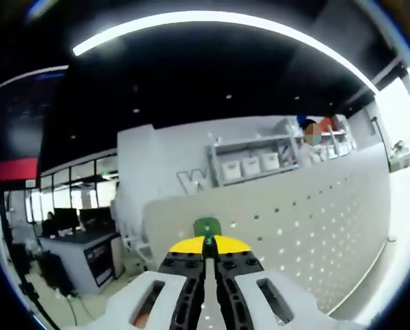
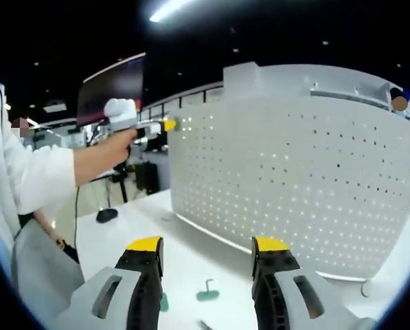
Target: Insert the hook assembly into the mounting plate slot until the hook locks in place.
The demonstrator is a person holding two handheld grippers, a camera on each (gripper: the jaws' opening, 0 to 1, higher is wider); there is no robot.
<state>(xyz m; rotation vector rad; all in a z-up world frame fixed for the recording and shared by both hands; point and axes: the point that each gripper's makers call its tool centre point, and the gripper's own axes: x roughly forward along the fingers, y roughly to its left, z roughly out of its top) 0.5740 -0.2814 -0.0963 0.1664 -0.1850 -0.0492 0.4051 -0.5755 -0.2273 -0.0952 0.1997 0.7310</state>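
Gripping a green hook between its yellow-tipped fingers, the left gripper is raised in front of the white pegboard, the fingers pinched nearly together with the hook's green top poking up just above their tips. From the right gripper view, the left gripper sits at the pegboard's upper left corner, held by a person's hand with a white sleeve behind it; whether the hook touches the board I cannot tell. The right gripper hangs low over the white bench, its fingers spread wide with nothing between them. Another green hook lies flat on the bench between those fingers, and a further green piece peeks out beside the left finger. On the far wall in the left gripper view, a large letter "W" is readable beside a shelf of white bins.
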